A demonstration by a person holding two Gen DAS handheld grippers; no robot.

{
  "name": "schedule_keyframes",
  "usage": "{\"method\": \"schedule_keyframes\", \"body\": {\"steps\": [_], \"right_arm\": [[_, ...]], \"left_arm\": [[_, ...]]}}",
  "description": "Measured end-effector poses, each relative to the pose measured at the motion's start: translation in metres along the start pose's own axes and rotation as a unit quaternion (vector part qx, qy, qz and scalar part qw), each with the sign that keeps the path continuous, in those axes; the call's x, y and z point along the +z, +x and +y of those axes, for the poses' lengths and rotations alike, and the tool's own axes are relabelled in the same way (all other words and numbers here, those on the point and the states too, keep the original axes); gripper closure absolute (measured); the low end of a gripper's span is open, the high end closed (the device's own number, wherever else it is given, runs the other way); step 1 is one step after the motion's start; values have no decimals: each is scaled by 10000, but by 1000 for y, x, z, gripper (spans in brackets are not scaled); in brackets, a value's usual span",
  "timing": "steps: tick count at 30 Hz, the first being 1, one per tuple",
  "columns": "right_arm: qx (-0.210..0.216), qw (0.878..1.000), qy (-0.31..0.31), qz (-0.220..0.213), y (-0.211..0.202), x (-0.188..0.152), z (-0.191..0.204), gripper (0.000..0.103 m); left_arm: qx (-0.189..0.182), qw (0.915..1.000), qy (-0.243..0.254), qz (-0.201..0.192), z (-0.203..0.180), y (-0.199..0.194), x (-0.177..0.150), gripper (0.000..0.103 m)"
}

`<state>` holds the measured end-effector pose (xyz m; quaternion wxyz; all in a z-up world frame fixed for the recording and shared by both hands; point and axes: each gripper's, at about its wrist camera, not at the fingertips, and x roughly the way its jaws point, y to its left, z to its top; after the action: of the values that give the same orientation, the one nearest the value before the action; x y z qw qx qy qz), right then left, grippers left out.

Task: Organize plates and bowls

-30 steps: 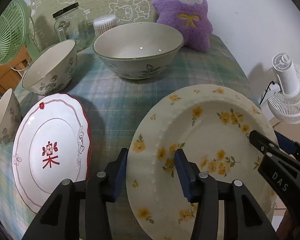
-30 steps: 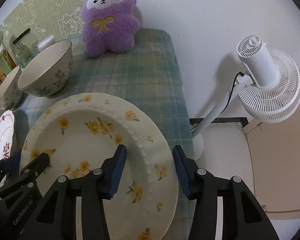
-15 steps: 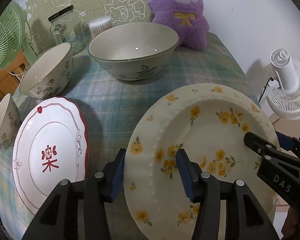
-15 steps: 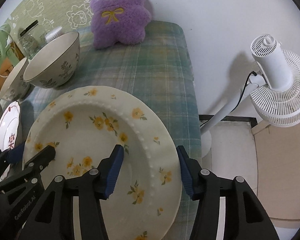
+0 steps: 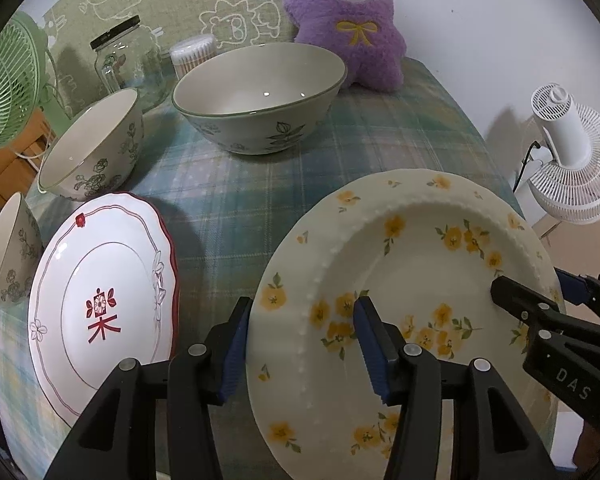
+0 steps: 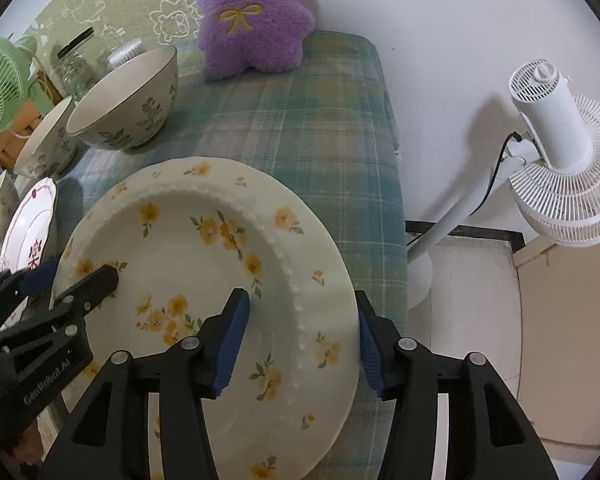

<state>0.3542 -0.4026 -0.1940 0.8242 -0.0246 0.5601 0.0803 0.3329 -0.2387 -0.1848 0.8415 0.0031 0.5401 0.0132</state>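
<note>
Both views drifted slightly; left gripper (image 5: 302, 346) and right gripper (image 6: 304, 338) straddle yellow-flowered plate (image 5: 412, 264) rims, spread

Purple plush toy (image 5: 346, 24) upright at the back of the plaid tablecloth (image 5: 380, 140) — glass jar (image 5: 126, 62) and swab tub (image 5: 192, 54) back left. Green fan (image 5: 6, 88) far left, white fan (image 6: 556, 168) right, off the table.

Both tongs – left tongs (image 5: 302, 344), right tongs (image 6: 304, 336) – are built of black plastic, fitted with blue ribbed pads and silver screws; white lettering, possibly "GenRobot.AI", is printed.
</note>
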Motion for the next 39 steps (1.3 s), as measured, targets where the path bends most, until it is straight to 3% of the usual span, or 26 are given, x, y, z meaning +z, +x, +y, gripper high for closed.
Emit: {"method": "schedule_keyframes", "body": {"steps": [9,20,39], "right_arm": [[-88,9995,307,37,-6,2,0,50],[-198,9988,416,-145,-37,-2,10,51],[-335,9979,468,-313,-88,-42,83,51]], "left_arm": [[-12,9999,-29,169,2,-5,3,51],[-95,9999,34,12,11,-33,0,52],[-259,9996,81,-117,73,-81,-42,51]]}}
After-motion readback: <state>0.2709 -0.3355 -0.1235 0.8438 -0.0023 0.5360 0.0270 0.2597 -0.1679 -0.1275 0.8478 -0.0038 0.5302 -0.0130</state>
